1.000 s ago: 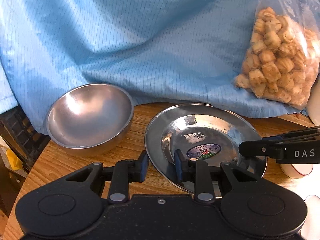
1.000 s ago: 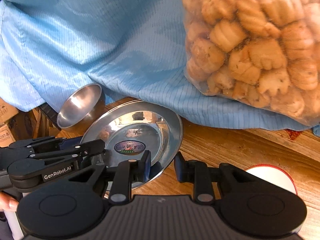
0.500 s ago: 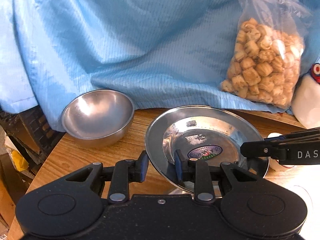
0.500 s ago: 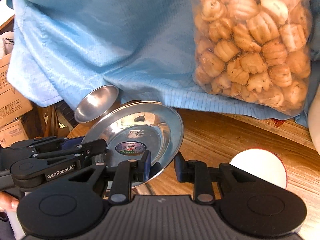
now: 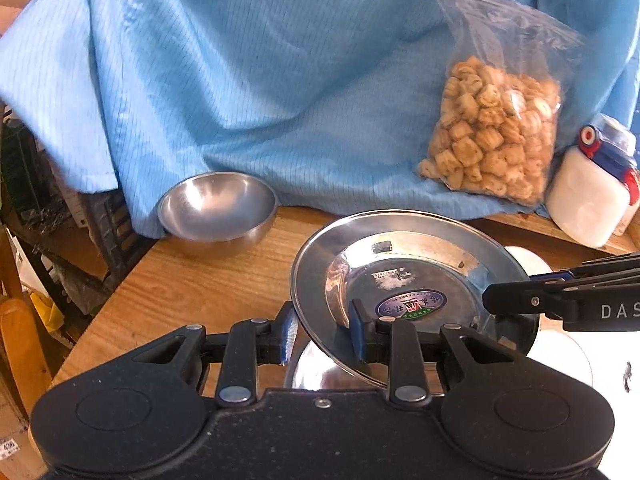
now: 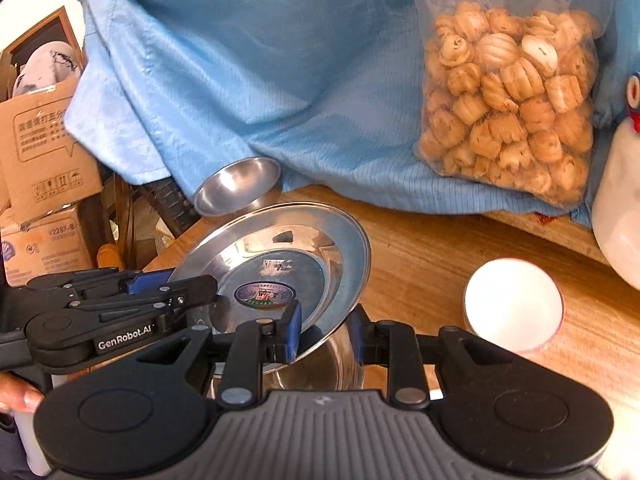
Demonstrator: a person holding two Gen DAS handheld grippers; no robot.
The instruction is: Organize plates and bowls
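**tinplate_tom:** So, the steel plate is up off the wooden table, tilted, with both grippers pinching its near rim; left gripper clamps the left side of that rim, right gripper the right side. Any tips for carrying it?

**panhandler:** Yeah; my guess is it's headed for a stack, maybe on the shiny dish just under the plate. Keep both hands level with each other so the plate doesn't twist out of the pads; thin rim, slick metal, it'll slip easily. The steel bowl sits beyond the plate to the left, against the blue cloth; the white bowl is to the plate's right; steer clear of both, then lower flat before letting go.
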